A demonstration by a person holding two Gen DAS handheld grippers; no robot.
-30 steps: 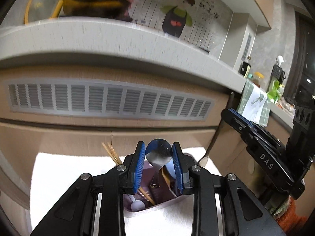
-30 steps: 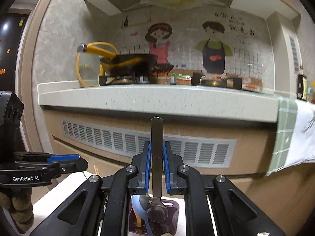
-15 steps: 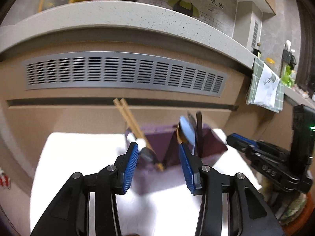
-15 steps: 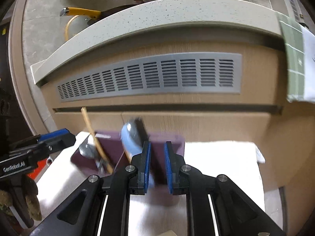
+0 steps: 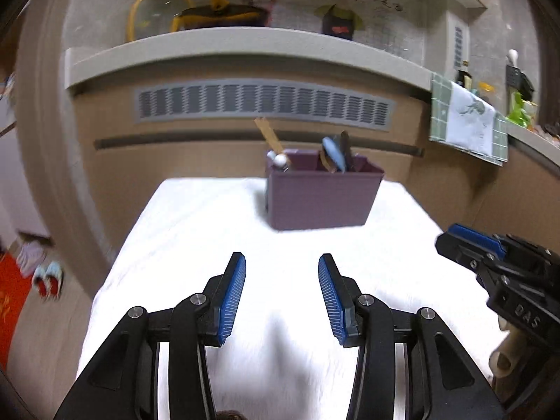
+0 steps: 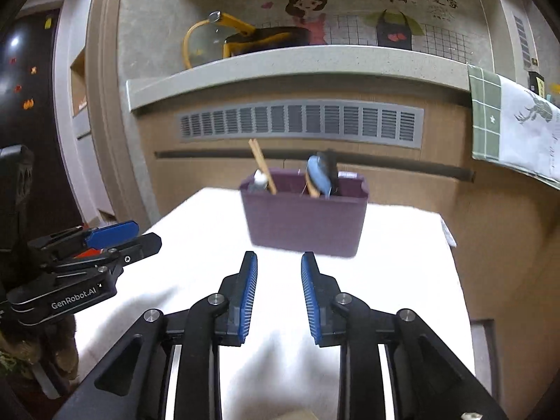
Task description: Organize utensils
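A purple utensil holder [image 5: 320,196] stands on the white cloth at the far end of the table; it also shows in the right wrist view [image 6: 304,218]. Wooden chopsticks [image 5: 271,138] and a small spoon stick out of its left compartment. A blue spoon [image 5: 334,152] and a dark utensil stand in its right compartment [image 6: 320,175]. My left gripper [image 5: 281,294] is open and empty, well short of the holder. My right gripper [image 6: 279,294] is open and empty, just in front of the holder. Each gripper shows at the edge of the other's view [image 5: 490,262] [image 6: 87,252].
The white cloth [image 5: 210,231] covers the table. Behind it is a wooden cabinet front with a grey vent [image 6: 301,120] under a stone counter [image 6: 297,59]. A green and white towel [image 5: 469,122] hangs at the right. A pan with a yellow handle sits on the counter.
Both grippers have let go of their utensils in the holder, opened, and pulled back toward me. The holder now sits farther away in both views.
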